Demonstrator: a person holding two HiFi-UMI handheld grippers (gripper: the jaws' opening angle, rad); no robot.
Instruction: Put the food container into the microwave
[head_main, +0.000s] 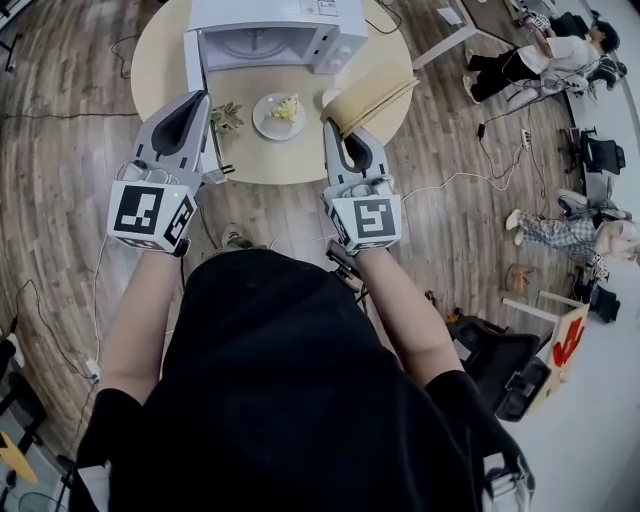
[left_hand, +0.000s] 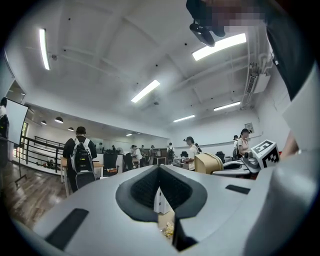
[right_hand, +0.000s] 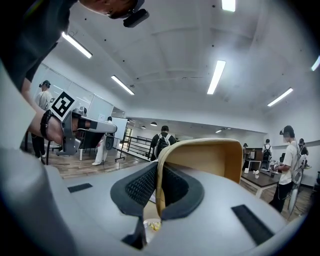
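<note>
1. Fingers of the left gripper are pressed together at the tips and pinch nothing.
2. The right gripper looks the same, its pads meeting with nothing held. A tan chair back lines up so neatly with the slit, though, that we cannot fully rule out contact with its edge.
3. We read both grippers as parked at the near edge of the table, one on each side of the task's thing, because no approach has begun. Neither touches it.
4. The food container sits on the round table at 12 o'clock from us, between the two grippers and apart from both. It is a shallow white dish, open on top (no lid in sight), holding a small heap of pale yellow food.
5. The microwave stands at 12 o'clock from the food container. Its door is swung open on the 9 o'clock side, so the cavity faces us. Inside we see only the turntable.
6. A small plant stands just beside the food container at 9 o'clock, and the chair back is near at 3 o'clock. In our judgement the easiest path is a lift and a straight push forward.
</note>
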